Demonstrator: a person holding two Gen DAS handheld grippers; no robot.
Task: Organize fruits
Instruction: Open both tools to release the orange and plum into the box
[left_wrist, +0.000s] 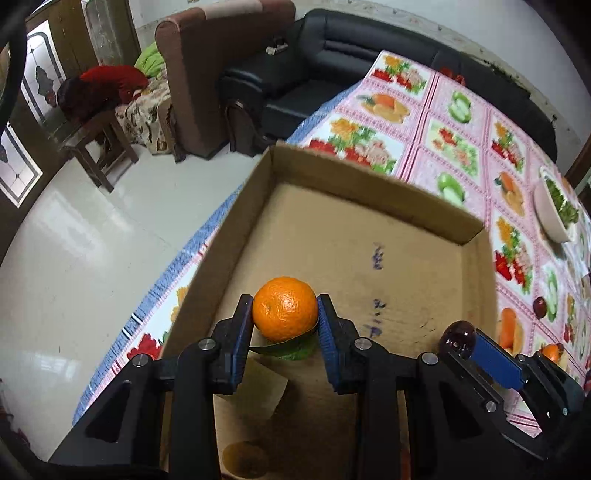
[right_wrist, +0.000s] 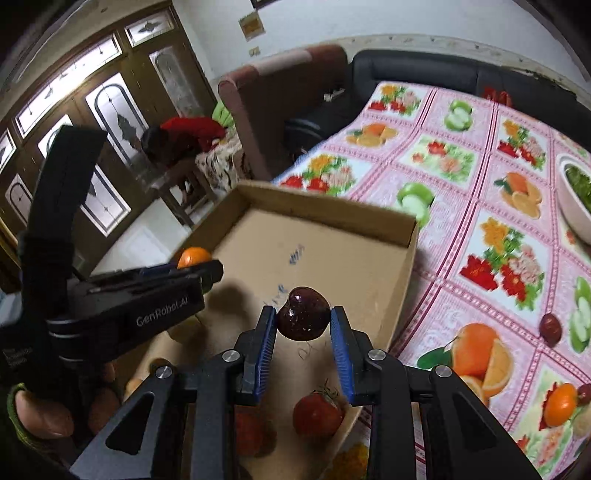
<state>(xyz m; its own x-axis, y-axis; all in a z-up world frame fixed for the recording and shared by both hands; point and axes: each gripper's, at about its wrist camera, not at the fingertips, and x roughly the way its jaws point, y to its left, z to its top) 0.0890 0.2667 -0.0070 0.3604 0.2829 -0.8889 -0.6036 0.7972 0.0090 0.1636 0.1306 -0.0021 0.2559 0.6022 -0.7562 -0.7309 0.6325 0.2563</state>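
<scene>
My left gripper (left_wrist: 285, 314) is shut on an orange tangerine (left_wrist: 285, 309) with a green leaf under it, held over the cardboard box (left_wrist: 354, 192). My right gripper (right_wrist: 303, 317) is shut on a dark red cherry-like fruit (right_wrist: 303, 313), held above the same box (right_wrist: 325, 210). In the left wrist view the right gripper (left_wrist: 476, 347) shows at lower right with the dark fruit (left_wrist: 458, 338). In the right wrist view the left gripper (right_wrist: 192, 271) and its tangerine (right_wrist: 194, 256) show at left. A strawberry (right_wrist: 317, 413) and other reddish fruit (right_wrist: 251, 432) lie in the box's near part.
The box sits on a table with a pink fruit-print cloth (right_wrist: 480, 206). A white bowl of greens (right_wrist: 576, 199) stands at the right. Loose fruits lie on the cloth: a dark red one (right_wrist: 551, 326) and a tangerine (right_wrist: 559, 404). The table's left edge drops to the floor (left_wrist: 92, 240).
</scene>
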